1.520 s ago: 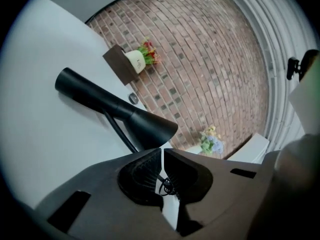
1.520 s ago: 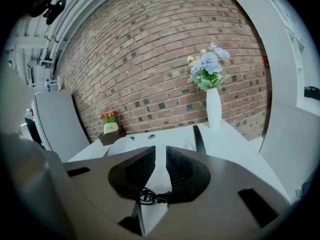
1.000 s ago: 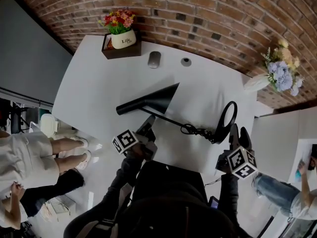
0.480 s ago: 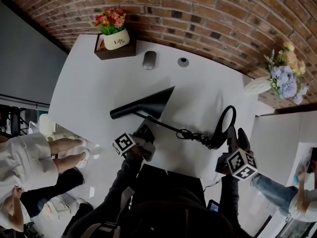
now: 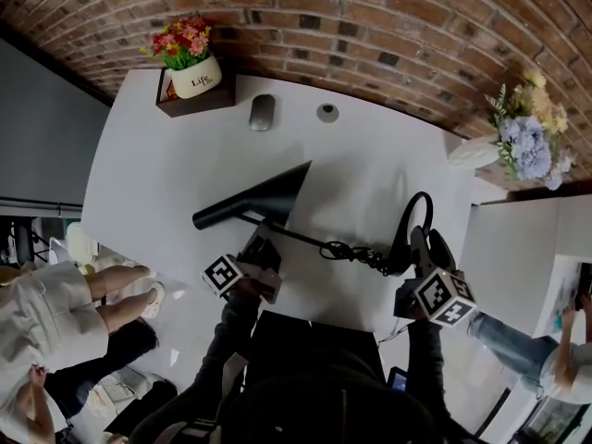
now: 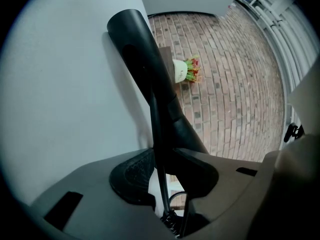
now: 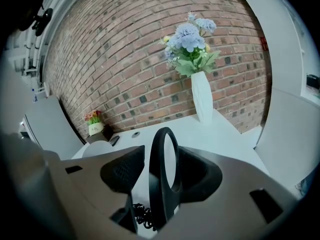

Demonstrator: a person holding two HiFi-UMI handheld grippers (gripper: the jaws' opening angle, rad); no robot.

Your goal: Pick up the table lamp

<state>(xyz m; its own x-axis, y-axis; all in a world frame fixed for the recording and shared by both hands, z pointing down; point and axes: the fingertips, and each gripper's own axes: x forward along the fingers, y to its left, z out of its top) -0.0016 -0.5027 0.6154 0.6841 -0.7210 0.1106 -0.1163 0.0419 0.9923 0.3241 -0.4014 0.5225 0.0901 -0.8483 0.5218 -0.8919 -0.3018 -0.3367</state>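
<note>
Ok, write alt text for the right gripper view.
The lamp's black ring base stands on edge between the open jaws of the right gripper, with its coiled cord just below. Behind it, a white table carries a vase of blue flowers against a brick wall.

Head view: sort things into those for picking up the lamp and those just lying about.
For the job:
table lamp, lying on its side
left hand-held gripper, jaws have just been closing round its rod
right hand-held gripper, jaws astride its ring base

Lying about:
flower pot in wooden tray
mouse
round disc
white vase of flowers
</note>
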